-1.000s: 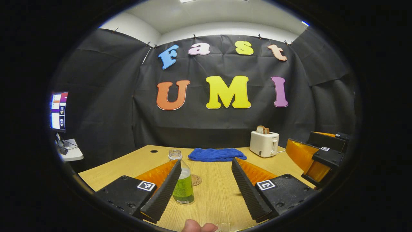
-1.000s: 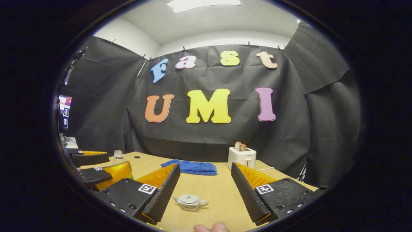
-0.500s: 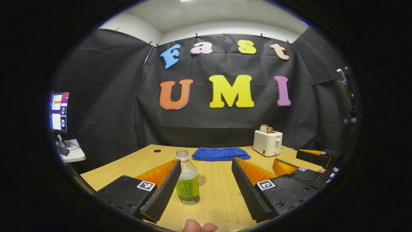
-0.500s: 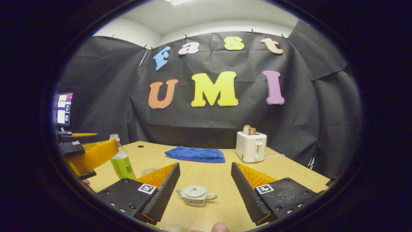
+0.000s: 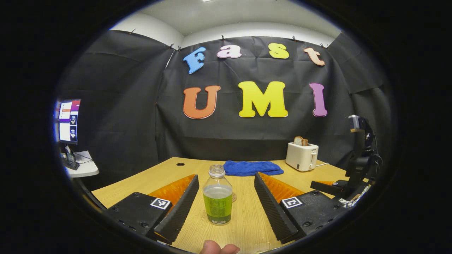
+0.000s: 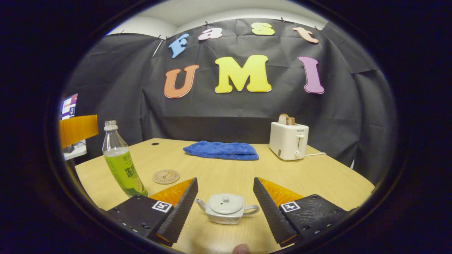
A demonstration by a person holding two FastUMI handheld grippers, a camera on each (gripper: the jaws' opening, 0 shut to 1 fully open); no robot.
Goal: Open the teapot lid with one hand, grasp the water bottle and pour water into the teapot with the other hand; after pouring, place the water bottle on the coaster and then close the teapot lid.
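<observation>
An uncapped clear water bottle [image 5: 218, 199] with a green label stands upright on the wooden table [image 5: 243, 225], between the spread fingers of my open left gripper [image 5: 226, 206], a little beyond the tips and untouched. The round coaster [image 5: 233, 197] peeks out behind the bottle. A small grey teapot [image 6: 226, 208] with its lid [image 6: 226, 203] on sits between the fingers of my open right gripper [image 6: 224, 208], spout to the left. In the right gripper view the bottle [image 6: 122, 165] stands at the left with the coaster [image 6: 166, 176] beside it.
A blue cloth [image 6: 220, 150] lies at the back of the table, and a white toaster [image 6: 288, 140] with bread stands at the back right. A monitor [image 5: 67, 120] glows off the table's left side. The right gripper [image 5: 339, 187] and its mount show at the right in the left gripper view.
Both grippers have moved forward and lower. The bottle now sits centred between the left fingers, and the teapot is closer and larger between the right fingers. Both stay open.
</observation>
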